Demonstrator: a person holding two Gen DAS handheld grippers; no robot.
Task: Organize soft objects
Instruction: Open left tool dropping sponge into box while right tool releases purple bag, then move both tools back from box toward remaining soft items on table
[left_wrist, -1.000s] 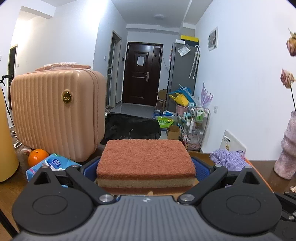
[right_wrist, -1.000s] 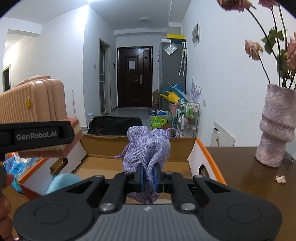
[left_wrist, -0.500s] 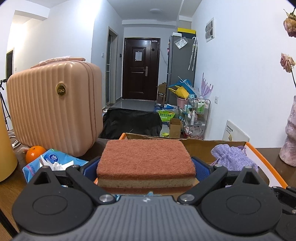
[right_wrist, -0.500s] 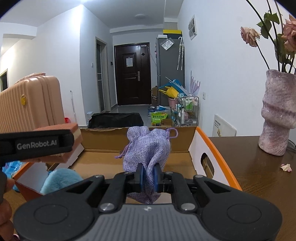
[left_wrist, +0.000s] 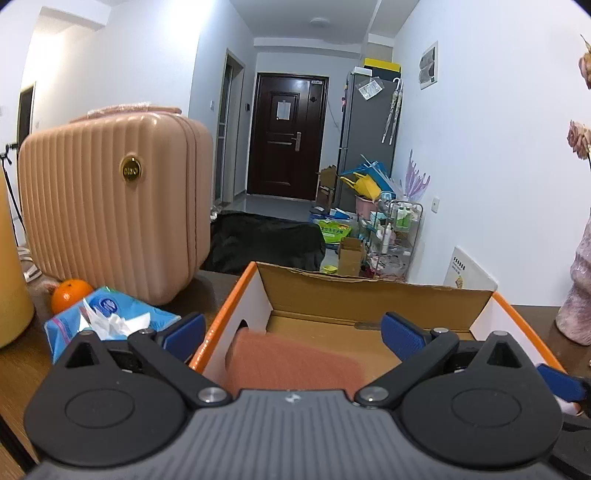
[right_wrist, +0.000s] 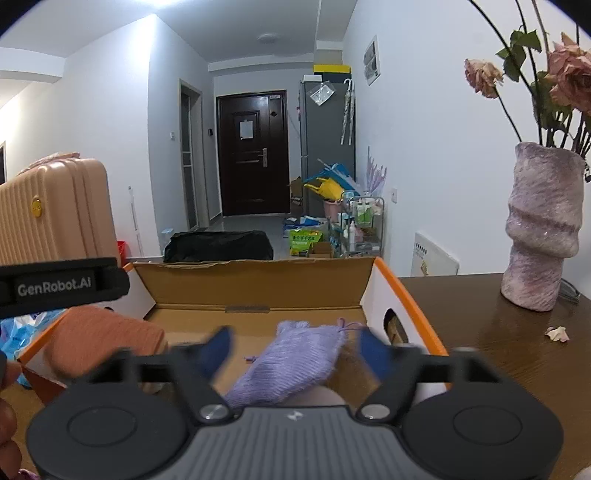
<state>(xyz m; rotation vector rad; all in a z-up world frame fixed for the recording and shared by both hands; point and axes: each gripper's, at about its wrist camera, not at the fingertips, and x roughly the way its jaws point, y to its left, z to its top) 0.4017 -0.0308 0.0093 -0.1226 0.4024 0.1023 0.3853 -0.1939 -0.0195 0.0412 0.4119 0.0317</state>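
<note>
Both grippers hung over the cardboard box (right_wrist: 373, 275), the collecting place for soft items. The left gripper (left_wrist: 293, 332) stood wide open, holding nothing; the sponge (left_wrist: 295, 363) lay inside the box, between and below its fingers. The right gripper (right_wrist: 293, 349) was likewise spread and empty, the purple pouch (right_wrist: 295, 360) lying in the box between its fingers.

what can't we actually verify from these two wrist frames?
- Sponge, left wrist view: near end hidden behind the gripper body; whether it has landed on the box floor is unclear.
- Pouch, right wrist view: motion-blurred, lower end hidden by the gripper body.
- Right gripper fingers: blurred.
</note>
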